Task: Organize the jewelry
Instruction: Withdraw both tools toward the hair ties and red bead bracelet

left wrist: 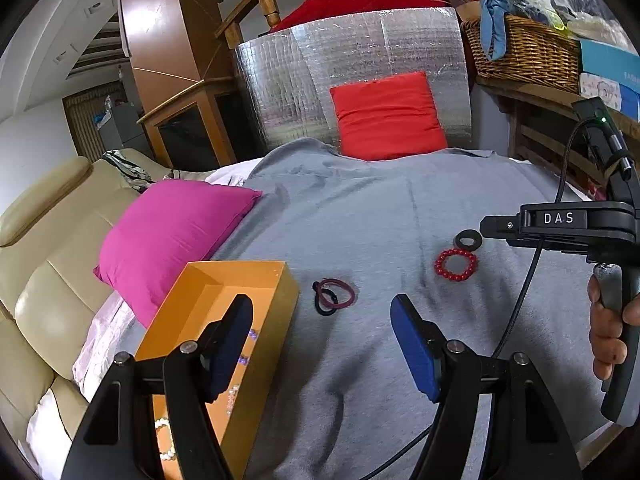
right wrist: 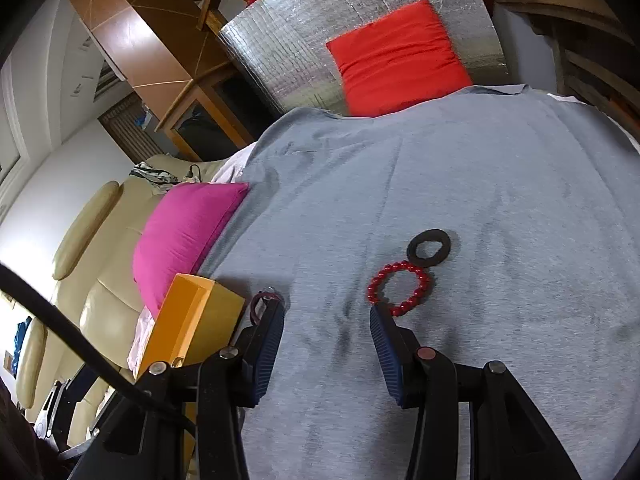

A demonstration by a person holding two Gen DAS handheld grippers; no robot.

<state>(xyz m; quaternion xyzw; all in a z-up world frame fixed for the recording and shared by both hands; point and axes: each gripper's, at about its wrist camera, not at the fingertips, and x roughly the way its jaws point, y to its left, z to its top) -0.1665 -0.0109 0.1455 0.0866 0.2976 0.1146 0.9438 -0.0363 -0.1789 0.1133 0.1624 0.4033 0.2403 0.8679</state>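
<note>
On the grey cloth (left wrist: 360, 216), a red bead bracelet (left wrist: 456, 265) lies just beside a black ring-shaped band (left wrist: 468, 239), with two hair ties (left wrist: 334, 295), maroon and black, near the orange box (left wrist: 224, 276). The box holds a white bead bracelet (left wrist: 166, 438). The left gripper (left wrist: 322, 340) stands wide with nothing between its pads. The right gripper (right wrist: 328, 344) stands partly apart, also empty, its right finger (right wrist: 386, 344) overlapping the red bracelet's near edge in view.
</note>
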